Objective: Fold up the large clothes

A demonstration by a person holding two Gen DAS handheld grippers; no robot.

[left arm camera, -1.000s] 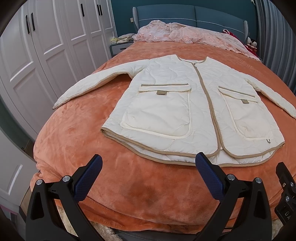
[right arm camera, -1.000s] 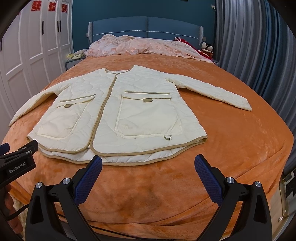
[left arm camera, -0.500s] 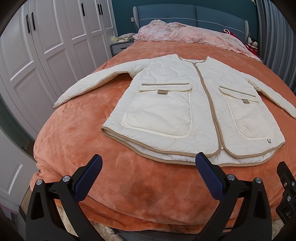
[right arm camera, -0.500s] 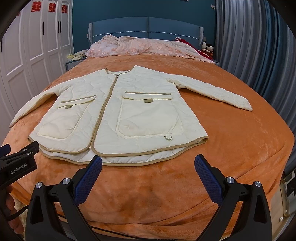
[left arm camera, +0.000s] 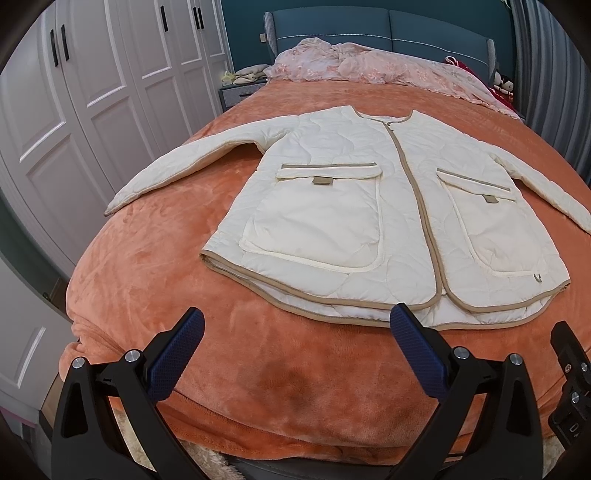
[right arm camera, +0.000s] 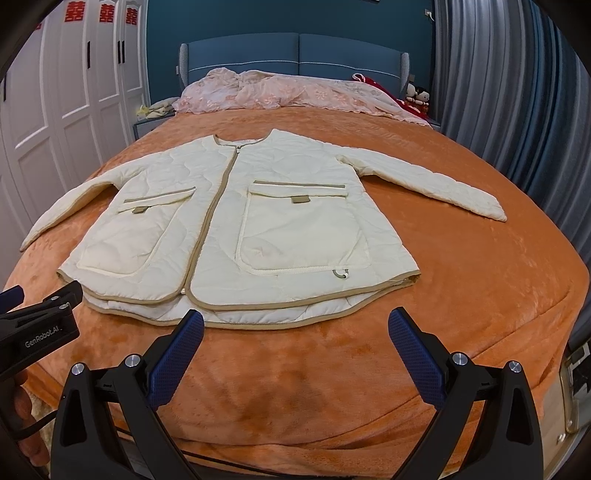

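"GenRobot.AI" stands in white letters on the black body of the left hand-held gripper [right arm camera: 35,306]. Red double-happiness signs "囍" mark the tops of three wardrobe doors [right arm camera: 99,12].

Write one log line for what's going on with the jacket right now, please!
stage: before first fold | cream quilted jacket: flat, zipped, sleeves spread on orange blanket | left gripper: open, empty | right gripper: open, empty

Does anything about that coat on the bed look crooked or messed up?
Nothing much. The coat lies flat and zipped on the orange blanket, both sleeves spread out. The only unevenness: its back hem peeks out below the front hem.
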